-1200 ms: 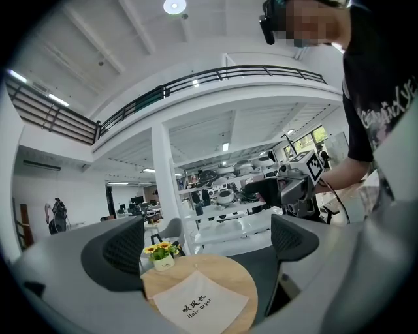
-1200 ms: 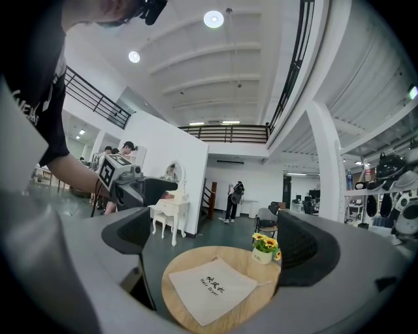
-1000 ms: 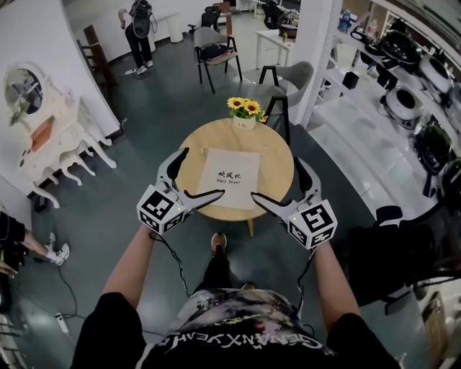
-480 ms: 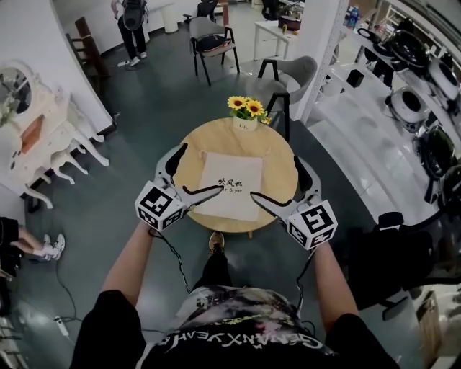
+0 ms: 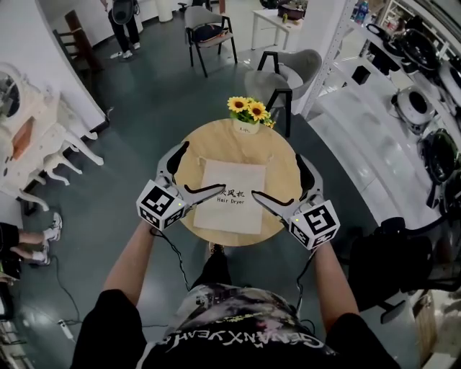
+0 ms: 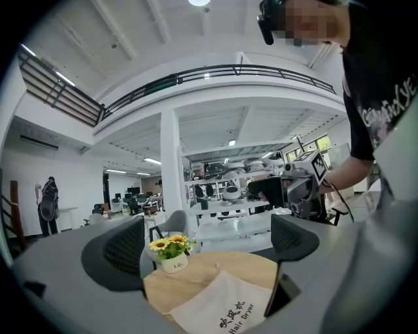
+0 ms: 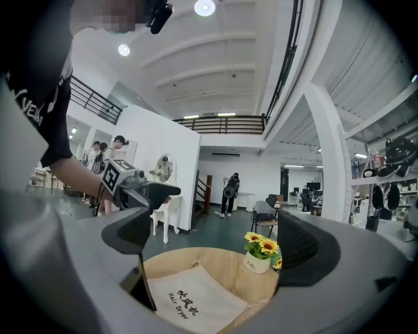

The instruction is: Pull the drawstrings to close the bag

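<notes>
A cream drawstring bag point(image 5: 232, 195) printed "Hair Dryer" lies flat on the round wooden table point(image 5: 281, 173); it also shows as the bag point(image 6: 225, 310) and the bag point(image 7: 189, 299). Its thin drawstrings lie along the far edge point(image 5: 238, 158). My left gripper point(image 5: 196, 170) hovers open over the bag's left side. On the other side my right gripper point(image 5: 284, 180) hangs open above the bag. Neither holds anything, in the gripper views too: left gripper point(image 6: 210, 246), right gripper point(image 7: 217, 246).
A small white pot of sunflowers point(image 5: 249, 112) stands at the table's far edge. A grey chair point(image 5: 277, 81) is just behind the table, another chair point(image 5: 204, 32) farther back. A white vanity point(image 5: 32, 137) is at left, white shelving point(image 5: 403, 94) at right. A person point(image 5: 124, 21) stands far back.
The view has closed in on the table; both grippers now hover over the bag's near half instead of the table's front edge. Jaws stayed open.
</notes>
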A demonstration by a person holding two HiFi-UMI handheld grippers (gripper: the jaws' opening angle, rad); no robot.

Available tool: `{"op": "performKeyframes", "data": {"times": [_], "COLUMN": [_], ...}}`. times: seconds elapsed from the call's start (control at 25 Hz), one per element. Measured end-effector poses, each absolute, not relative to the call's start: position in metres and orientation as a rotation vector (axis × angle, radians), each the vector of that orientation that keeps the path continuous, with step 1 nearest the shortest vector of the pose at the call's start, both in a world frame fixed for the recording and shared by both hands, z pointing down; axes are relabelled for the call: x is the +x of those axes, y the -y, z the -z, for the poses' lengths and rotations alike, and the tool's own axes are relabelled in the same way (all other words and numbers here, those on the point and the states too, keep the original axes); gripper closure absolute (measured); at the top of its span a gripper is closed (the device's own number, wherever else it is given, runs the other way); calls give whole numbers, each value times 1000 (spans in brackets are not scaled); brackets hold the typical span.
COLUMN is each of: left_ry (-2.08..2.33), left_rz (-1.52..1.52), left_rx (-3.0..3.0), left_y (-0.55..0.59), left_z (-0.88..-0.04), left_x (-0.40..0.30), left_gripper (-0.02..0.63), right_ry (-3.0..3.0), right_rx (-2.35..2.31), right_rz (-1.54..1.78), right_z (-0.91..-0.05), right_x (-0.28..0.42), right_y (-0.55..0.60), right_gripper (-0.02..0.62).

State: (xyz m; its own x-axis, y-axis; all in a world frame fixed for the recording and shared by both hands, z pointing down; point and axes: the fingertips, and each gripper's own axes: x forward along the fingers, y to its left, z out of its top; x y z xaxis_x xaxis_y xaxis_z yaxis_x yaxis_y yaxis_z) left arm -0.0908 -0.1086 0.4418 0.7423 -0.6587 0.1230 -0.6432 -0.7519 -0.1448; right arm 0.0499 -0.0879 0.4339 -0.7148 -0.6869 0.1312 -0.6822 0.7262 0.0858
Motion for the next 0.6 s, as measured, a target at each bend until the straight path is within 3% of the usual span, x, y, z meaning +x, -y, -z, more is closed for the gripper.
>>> {"op": "performKeyframes", "data": {"times": [0.6], "left_ry": [-970], "left_rz": [251], "left_rx": [-2928], "left_y": [207], "left_z": [-454], "left_x": [-112], "left_gripper": [21], "right_ry": [2710], "right_rx": [1187], "right_rz": [13], "right_z": [-440], "right_x": [27], "right_y": [180], "right_gripper": [9]}}
